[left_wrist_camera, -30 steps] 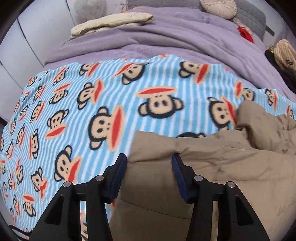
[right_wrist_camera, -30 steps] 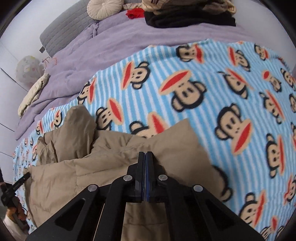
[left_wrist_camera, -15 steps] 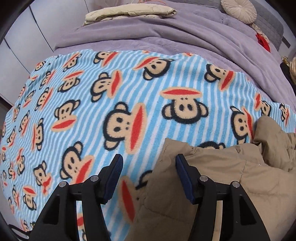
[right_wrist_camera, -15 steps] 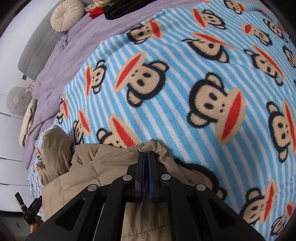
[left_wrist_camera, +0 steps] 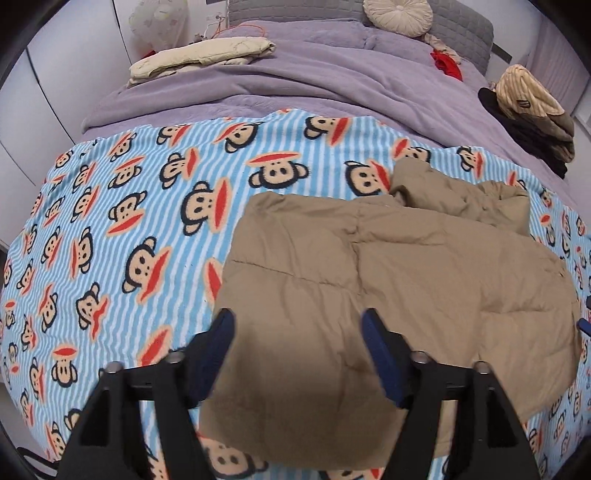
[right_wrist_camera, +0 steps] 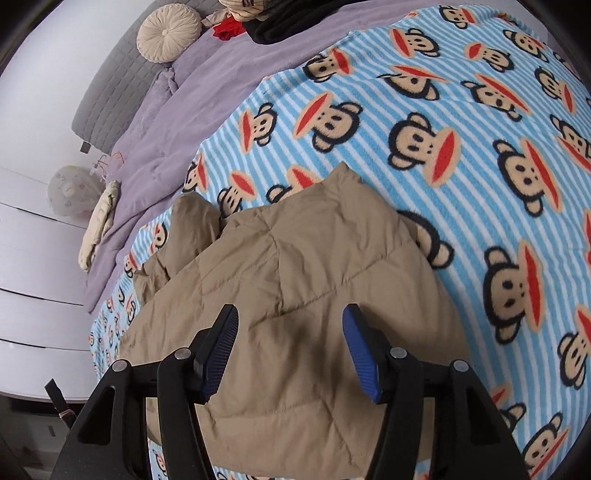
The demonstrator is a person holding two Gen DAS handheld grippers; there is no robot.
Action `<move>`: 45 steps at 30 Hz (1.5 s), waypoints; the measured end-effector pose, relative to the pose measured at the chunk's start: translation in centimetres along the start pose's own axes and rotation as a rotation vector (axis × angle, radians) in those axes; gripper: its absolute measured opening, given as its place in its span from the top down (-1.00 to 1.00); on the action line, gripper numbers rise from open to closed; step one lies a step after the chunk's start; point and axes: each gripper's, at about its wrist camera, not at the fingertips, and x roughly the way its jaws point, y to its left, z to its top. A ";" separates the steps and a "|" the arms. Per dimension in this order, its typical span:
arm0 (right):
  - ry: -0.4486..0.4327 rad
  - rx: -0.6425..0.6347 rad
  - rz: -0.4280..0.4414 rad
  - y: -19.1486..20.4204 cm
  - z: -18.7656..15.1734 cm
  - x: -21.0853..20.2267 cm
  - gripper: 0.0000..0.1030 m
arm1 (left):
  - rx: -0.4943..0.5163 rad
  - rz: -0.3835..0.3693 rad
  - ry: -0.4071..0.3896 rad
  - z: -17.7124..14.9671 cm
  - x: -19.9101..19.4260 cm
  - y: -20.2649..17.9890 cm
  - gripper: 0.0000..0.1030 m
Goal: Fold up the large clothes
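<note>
A tan quilted jacket (left_wrist_camera: 388, 280) lies folded over on a blue striped monkey-print blanket (left_wrist_camera: 129, 229) on the bed. It also shows in the right wrist view (right_wrist_camera: 295, 295). A loose tan part bunches at its far edge (left_wrist_camera: 454, 192). My left gripper (left_wrist_camera: 297, 332) is open above the jacket's near left part and holds nothing. My right gripper (right_wrist_camera: 290, 332) is open above the jacket's near edge and holds nothing.
A purple duvet (left_wrist_camera: 314, 85) covers the far bed. A cream folded garment (left_wrist_camera: 199, 59), a round cushion (left_wrist_camera: 397, 16), a red item (left_wrist_camera: 447, 64) and a pile of dark and striped clothes (left_wrist_camera: 532, 110) lie on it. A grey headboard (right_wrist_camera: 107, 88) and white wall panels border the bed.
My right gripper has opened and let go of the jacket edge. Both grippers have drawn back, so more of the jacket shows lying flat on the blanket.
</note>
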 end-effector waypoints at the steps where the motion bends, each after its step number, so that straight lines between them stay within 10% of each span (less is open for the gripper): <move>1: 0.004 -0.002 0.005 0.1 -0.6 -0.2 -0.39 | -0.002 -0.006 -0.022 -0.5 -0.7 -0.4 -0.99; 15: 0.033 -0.003 0.046 -0.1 -6.1 -2.6 -0.66 | -0.051 0.005 0.005 -3.5 -3.8 -1.4 -0.99; 18: 0.034 -0.003 0.058 -0.2 -7.3 -3.0 -0.99 | -0.032 0.033 0.039 -4.5 -3.3 -1.5 -0.99; 45: 0.281 0.232 0.178 -3.9 -15.3 1.9 -1.00 | 0.001 -0.001 0.229 -10.4 -0.8 -2.4 -0.99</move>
